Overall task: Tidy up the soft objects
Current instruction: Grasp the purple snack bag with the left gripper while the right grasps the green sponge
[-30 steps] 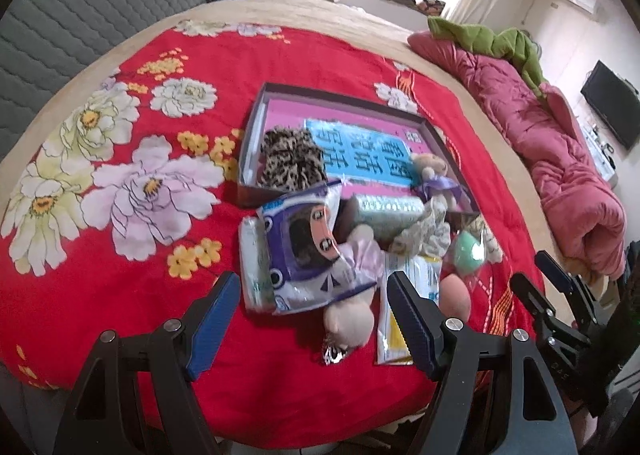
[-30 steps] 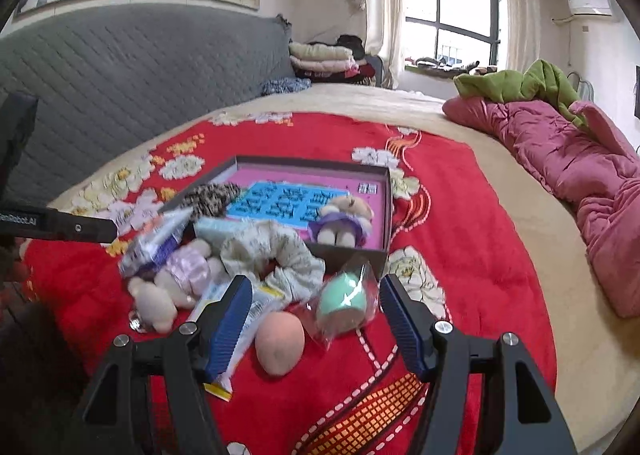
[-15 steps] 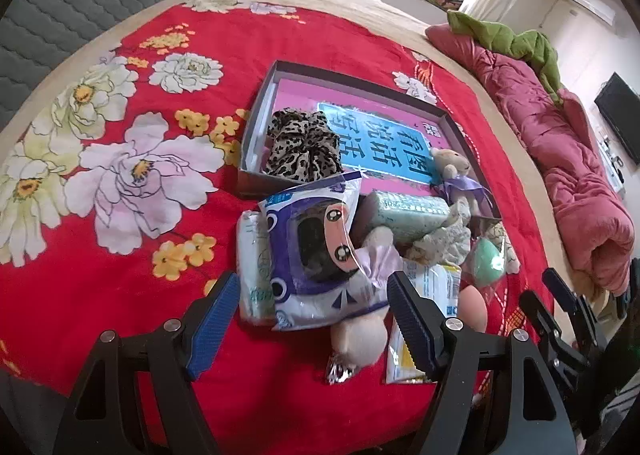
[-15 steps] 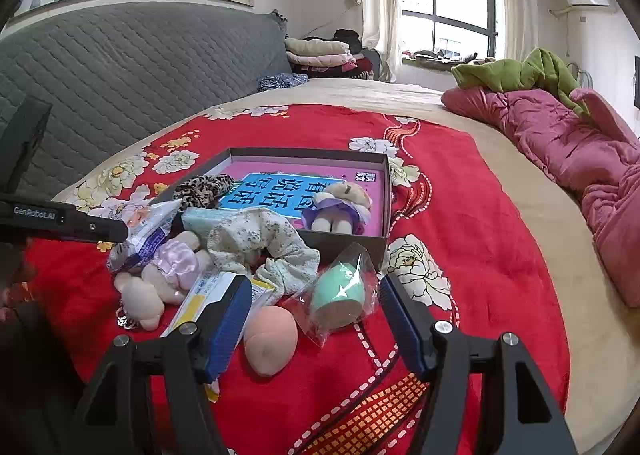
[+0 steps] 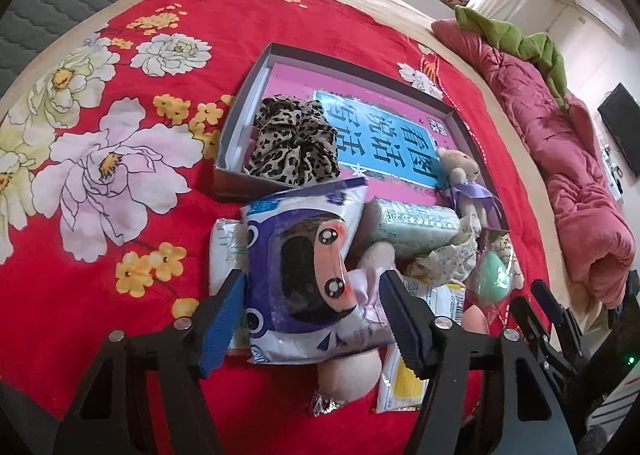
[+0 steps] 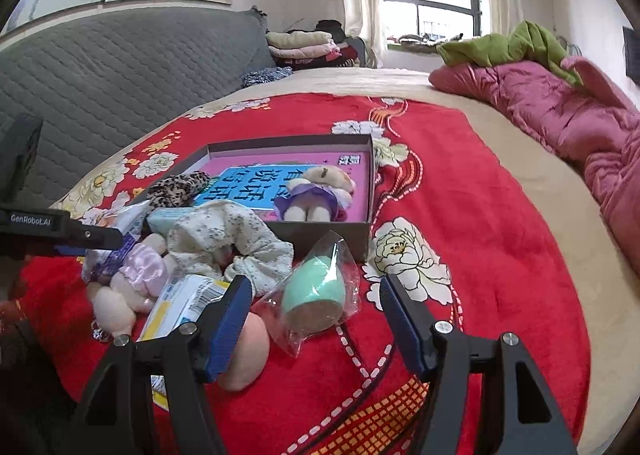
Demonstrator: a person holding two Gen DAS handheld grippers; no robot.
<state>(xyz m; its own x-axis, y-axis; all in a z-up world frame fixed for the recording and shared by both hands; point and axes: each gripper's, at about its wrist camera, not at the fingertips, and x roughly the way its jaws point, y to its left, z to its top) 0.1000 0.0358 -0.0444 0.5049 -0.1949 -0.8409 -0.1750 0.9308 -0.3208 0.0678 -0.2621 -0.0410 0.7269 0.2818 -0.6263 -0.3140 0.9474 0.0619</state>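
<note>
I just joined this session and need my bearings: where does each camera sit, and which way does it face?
Left wrist: on the left gripper, angled steeply down at the purple cartoon packet between its open fingers; the right gripper shows at the right edge.
Right wrist: on the right gripper, looking shallower across the bed at the bagged green sponge; the left gripper enters from the left.
Shared: the box, leopard scrunchie.

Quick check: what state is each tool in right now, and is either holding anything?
Left tool: open, jaws just been closing around the purple packet, not yet gripping.
Right tool: open, holding nothing, with the bagged green sponge between its jaws.
</note>
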